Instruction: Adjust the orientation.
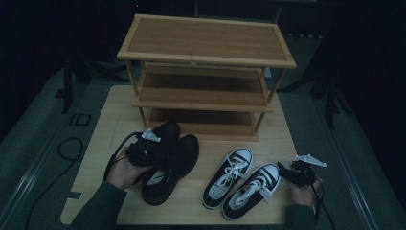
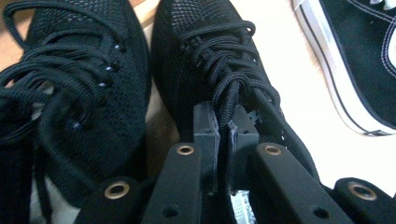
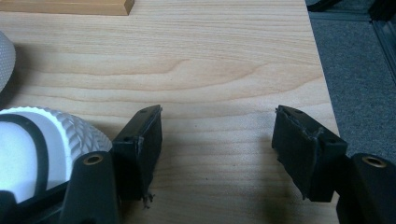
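Observation:
A pair of black mesh lace-up shoes stands side by side at the table's front left. My left gripper is down on the pair. In the left gripper view its jaws are nearly together, pinching the lacing and tongue of the right black shoe. The other black shoe lies against it. A pair of black-and-white sneakers sits at the front right. My right gripper rests low beside them. Its jaws stand wide apart over bare wood, with a white sneaker toe cap just outside one jaw.
A three-tier bamboo shoe rack stands at the back of the wooden table, its shelves bare. One rack foot is visible in the right gripper view. The table's right edge drops to grey floor. A cable lies on the floor at left.

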Motion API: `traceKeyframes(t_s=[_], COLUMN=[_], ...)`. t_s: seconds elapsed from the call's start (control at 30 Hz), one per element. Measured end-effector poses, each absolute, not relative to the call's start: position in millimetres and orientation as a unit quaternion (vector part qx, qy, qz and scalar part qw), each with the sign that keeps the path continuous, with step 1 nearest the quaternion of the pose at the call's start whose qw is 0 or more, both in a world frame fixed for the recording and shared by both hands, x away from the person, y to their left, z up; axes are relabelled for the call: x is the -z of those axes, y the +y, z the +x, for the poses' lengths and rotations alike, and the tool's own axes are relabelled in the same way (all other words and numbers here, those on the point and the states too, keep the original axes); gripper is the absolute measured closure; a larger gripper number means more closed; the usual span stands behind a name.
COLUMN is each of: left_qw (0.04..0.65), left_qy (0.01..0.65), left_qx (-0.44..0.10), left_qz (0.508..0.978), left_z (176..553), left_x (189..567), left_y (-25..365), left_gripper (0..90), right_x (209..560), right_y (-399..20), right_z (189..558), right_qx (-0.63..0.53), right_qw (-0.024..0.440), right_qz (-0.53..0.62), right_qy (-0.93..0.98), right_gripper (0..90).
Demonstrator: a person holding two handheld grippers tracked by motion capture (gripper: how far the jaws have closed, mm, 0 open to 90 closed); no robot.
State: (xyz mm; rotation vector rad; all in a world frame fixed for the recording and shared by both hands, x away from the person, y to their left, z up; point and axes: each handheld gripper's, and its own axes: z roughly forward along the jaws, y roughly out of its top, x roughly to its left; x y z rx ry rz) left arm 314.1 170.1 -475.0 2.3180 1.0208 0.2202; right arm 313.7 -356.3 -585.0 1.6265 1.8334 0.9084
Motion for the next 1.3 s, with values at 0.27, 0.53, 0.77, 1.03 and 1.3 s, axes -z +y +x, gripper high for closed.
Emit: traceKeyframes(t_s=[0.27,0.53,0.77,1.03,1.3], left_qw=[0.281,0.286,0.300,0.303,0.291], left_qy=[0.386,0.378,0.368,0.383,0.398], left_qx=[-0.093,-0.098,-0.106,-0.141,-0.161], left_qz=[0.874,0.875,0.874,0.861,0.855], left_z=[314,312,304,299,301], left_x=[472,475,470,464,466], left_y=[181,182,187,195,197], left_gripper=[85.5,82.1,60.7,49.1,31.7], right_x=[585,585,585,585,585], right_y=[-356,-356,-356,-356,-356], right_z=[314,314,314,314,314], right_qx=[-0.335,-0.335,-0.336,-0.335,-0.336], right_qw=[0.261,0.261,0.261,0.261,0.261], right_qz=[0.600,0.600,0.600,0.600,0.600], right_qy=[0.677,0.677,0.677,0.677,0.677], right_gripper=[32.8,32.8,32.8,32.8,32.8])
